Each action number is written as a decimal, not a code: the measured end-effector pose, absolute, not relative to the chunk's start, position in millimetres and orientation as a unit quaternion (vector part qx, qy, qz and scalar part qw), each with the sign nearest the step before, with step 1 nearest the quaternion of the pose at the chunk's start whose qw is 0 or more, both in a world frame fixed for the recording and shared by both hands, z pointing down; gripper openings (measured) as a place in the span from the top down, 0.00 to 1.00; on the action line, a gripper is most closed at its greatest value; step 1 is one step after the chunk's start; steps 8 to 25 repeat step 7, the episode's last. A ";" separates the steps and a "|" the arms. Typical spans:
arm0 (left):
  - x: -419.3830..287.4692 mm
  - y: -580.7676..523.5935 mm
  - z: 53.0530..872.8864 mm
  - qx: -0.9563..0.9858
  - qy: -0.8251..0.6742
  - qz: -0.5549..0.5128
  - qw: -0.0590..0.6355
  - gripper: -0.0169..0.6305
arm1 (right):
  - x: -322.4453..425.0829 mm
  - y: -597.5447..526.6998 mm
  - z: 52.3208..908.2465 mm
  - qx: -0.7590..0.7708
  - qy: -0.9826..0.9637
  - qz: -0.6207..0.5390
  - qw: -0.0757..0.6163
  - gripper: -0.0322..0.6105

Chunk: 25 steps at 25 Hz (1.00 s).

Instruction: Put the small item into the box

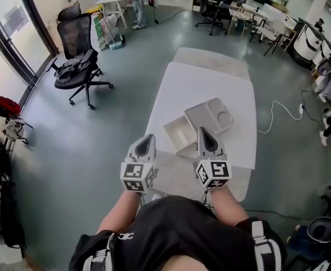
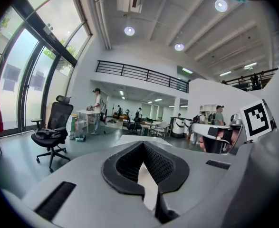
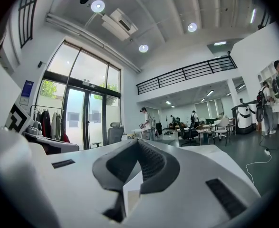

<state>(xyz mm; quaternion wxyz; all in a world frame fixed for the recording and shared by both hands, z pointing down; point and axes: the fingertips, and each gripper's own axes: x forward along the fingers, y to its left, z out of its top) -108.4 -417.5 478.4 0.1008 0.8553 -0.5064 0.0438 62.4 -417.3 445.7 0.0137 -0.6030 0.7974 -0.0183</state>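
Observation:
A shallow white box [image 1: 179, 133] lies open on the white table [image 1: 210, 78], with a flat grey-white lid or tray [image 1: 211, 116] hinged out to its far right. I can make out no small item in any view. My left gripper [image 1: 145, 144] hovers at the table's near left corner, jaws shut with nothing between them [image 2: 141, 147]. My right gripper [image 1: 206, 136] hangs over the near edge of the box, also shut and empty [image 3: 138, 144]. Both gripper views look out level across the room, so the box is hidden in them.
A black office chair [image 1: 78, 55] stands on the floor to the left. A white cable [image 1: 278, 113] runs along the floor on the right. Desks, chairs and people fill the far end of the room. Bags and a rack crowd the left wall.

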 end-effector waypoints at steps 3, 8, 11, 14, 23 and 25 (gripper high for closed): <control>-107.7 -418.1 473.5 0.854 -0.510 0.041 0.097 0.97 | 63.6 -418.2 443.9 -0.602 0.798 -0.019 0.012 0.93; -104.5 -417.4 469.6 0.853 -0.512 0.041 0.098 0.97 | 66.3 -418.8 439.9 -0.600 0.799 -0.020 0.013 0.93; -104.5 -417.4 469.6 0.853 -0.512 0.041 0.098 0.97 | 66.3 -418.8 439.9 -0.600 0.799 -0.020 0.013 0.93; -104.5 -417.4 469.6 0.853 -0.512 0.041 0.098 0.97 | 66.3 -418.8 439.9 -0.600 0.799 -0.020 0.013 0.93; -104.5 -417.4 469.6 0.853 -0.512 0.041 0.098 0.97 | 66.3 -418.8 439.9 -0.600 0.799 -0.020 0.013 0.93; -104.5 -417.4 469.6 0.853 -0.512 0.041 0.098 0.97 | 66.3 -418.8 439.9 -0.600 0.799 -0.020 0.013 0.93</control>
